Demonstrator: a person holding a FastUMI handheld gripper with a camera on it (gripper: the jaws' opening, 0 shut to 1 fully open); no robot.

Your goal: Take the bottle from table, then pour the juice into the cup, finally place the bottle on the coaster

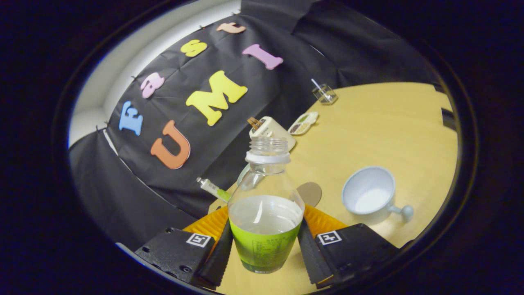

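The gripper [265,241] has its fingers [218,256] closed against the two sides of the juice bottle [265,213], narrowed to the bottle's width and pressing on its green-labelled lower body, so the bottle is held between them. The bottle has no cap, its open neck points away from the gripper, and the pale juice fills it to about the top of the label. Whether its base is touching the worktop [380,127] or is raised off it cannot be told from this view.

The relation that matters next is bottle to cup. The white handled cup [370,194] sits on the worktop ahead of the fingers and off to the right, well apart from the bottle, its mouth open upward and its handle turned toward the near right. The bottle's long axis runs roughly upright in the grip, so pouring judged from here calls for carrying the neck across to the right over the cup's rim, then tipping that axis toward the cup.

The round brown coaster [310,193] lies just behind the bottle, partly hidden by its shoulder, between bottle and cup. A likely risk is juice spilling early if the open bottle tilts during the carry.
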